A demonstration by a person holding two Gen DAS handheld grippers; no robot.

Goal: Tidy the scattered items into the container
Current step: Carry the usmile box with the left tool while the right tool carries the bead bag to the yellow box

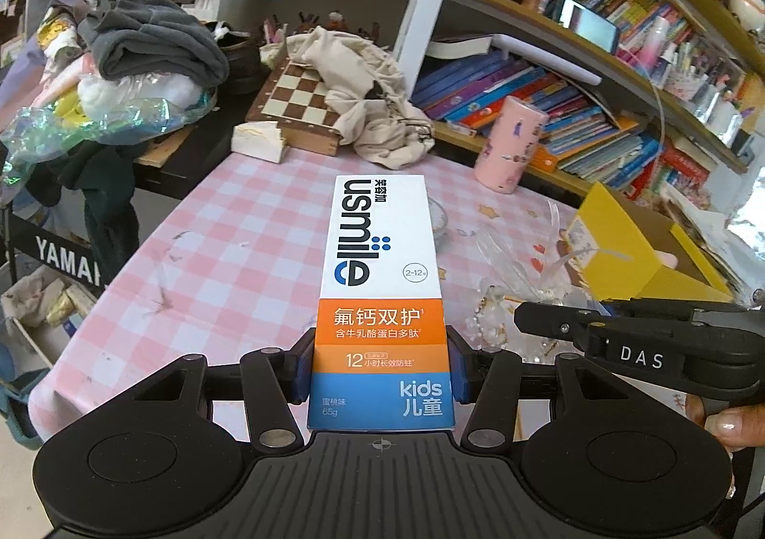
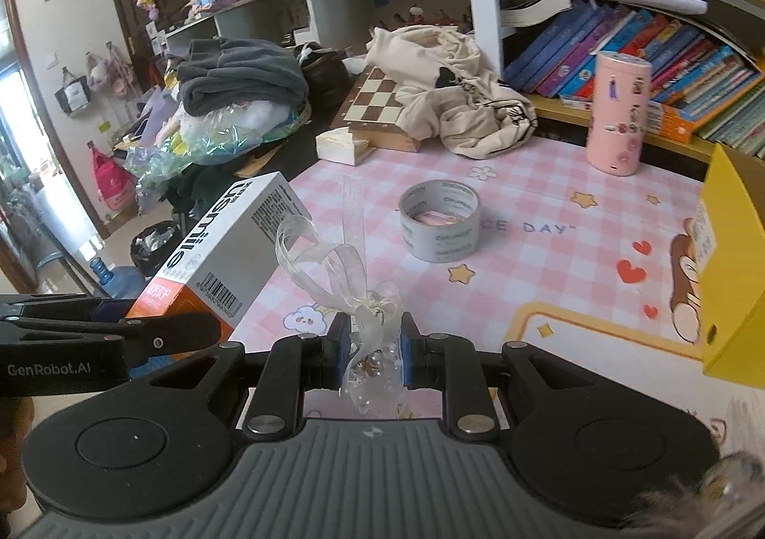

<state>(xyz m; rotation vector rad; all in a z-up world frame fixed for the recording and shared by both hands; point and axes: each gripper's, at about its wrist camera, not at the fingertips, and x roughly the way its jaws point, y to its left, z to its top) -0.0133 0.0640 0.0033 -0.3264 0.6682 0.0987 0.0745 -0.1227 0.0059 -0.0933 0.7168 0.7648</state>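
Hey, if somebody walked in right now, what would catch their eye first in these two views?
The usmile toothpaste box, clamped in the left tongs, juts forward over the pink checked tablecloth. The right tongs pinch a clear ribboned pouch of beads; a tape roll lies beyond.

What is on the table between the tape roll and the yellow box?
Nothing: between the tape roll and the yellow box only bare tablecloth shows, in the right wrist view.

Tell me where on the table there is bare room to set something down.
The pink cloth lies bare between the tape roll, the pink cylinder and the yellow box. The left side, from the white block toward the near edge, is bare too. The back is crowded: chessboard, beige cloth and grey clothes.
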